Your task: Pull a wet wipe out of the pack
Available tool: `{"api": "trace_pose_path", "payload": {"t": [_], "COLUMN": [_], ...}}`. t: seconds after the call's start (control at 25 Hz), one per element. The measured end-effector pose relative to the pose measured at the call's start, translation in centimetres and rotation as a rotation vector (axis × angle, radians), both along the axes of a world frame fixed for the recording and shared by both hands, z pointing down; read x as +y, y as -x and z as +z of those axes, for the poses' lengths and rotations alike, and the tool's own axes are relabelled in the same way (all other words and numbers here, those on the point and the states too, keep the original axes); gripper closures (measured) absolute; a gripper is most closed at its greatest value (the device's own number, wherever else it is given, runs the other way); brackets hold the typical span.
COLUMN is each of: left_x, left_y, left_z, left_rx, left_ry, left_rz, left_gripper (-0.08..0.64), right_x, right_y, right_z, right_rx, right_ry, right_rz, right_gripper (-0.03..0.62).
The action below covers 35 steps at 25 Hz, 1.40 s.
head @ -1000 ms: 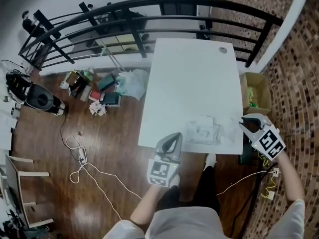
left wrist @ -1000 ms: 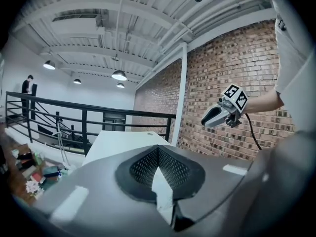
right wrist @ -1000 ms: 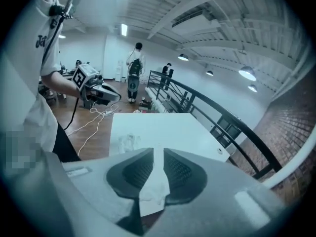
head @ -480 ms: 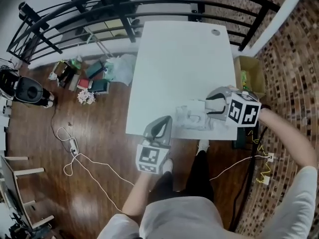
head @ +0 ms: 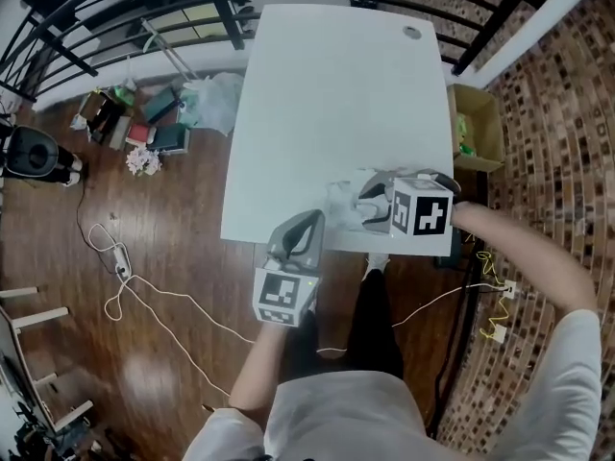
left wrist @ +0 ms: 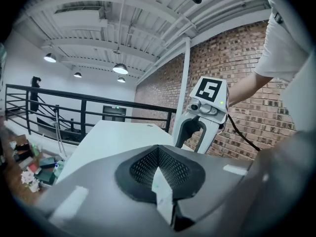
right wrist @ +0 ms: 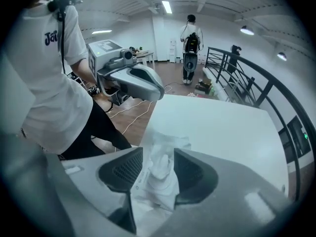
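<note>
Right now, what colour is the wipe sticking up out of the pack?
White. The wipe shows best in the right gripper view.

The person wears a white short-sleeved T-shirt (head: 336, 421) with dark chest lettering, and black trousers (head: 373, 320). The left gripper (head: 309, 221) and right gripper (head: 369, 206) are grey shells with black meshed pads (left wrist: 143, 169), each bearing a white cube (head: 421, 211) with black square markers.

Your crinkled wet wipe pack (head: 343, 200) is translucent white, on a plain white rectangular table (head: 327, 84). Glossy wooden floor (head: 163, 392) is brown, patterned brick wall (head: 567, 113) red-brown, metal railing (left wrist: 83, 115) black. Your plastic left gripper (head: 309, 221) is grey, with black mesh-textured pads (left wrist: 143, 167) and a black-and-white square-marker cube.
</note>
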<state>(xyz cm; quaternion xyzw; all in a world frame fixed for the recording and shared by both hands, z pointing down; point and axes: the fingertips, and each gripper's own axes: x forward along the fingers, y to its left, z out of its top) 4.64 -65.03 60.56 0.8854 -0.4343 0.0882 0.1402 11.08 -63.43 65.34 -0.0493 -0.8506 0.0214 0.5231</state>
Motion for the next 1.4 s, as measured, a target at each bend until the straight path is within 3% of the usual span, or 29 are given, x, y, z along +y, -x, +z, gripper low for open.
{"api": "trace_pose_path", "payload": {"t": [0.24,0.44,0.8,1.2,1.4], "left_x": [-0.4,-0.3,0.0,-0.2,-0.5], "left_y": [0.4,0.2,-0.6,-2.4,-3.5], "left_z": [1.1,1.4,0.4,-2.2,-3.6], "left_rx": [0.006,0.010,0.025,0.037,0.055], "left_ry": [0.019,0.031,0.023,-0.008,-0.011], "left_rz": [-0.009,-0.008,0.020,0.060,0.080], "left_gripper": [0.545,0.545,0.545,0.545,0.545], "right_x": [0.8,0.5,-0.4,-2.7,-3.2], "right_y": [1.7,1.8,0.9,-1.3,-2.4], "right_z": [2.1,2.2,-1.8,-10.1,-13.4], "right_rx": [0.010,-0.008,-0.031,-0.079,-0.143], "right_ry": [-0.020,-0.095,-0.096,-0.204,-0.181], "right_rz": [-0.054,-0.066,0.006,0.090,0.175], "right_gripper": [0.454,0.597,0.600,0.601,0.601]}}
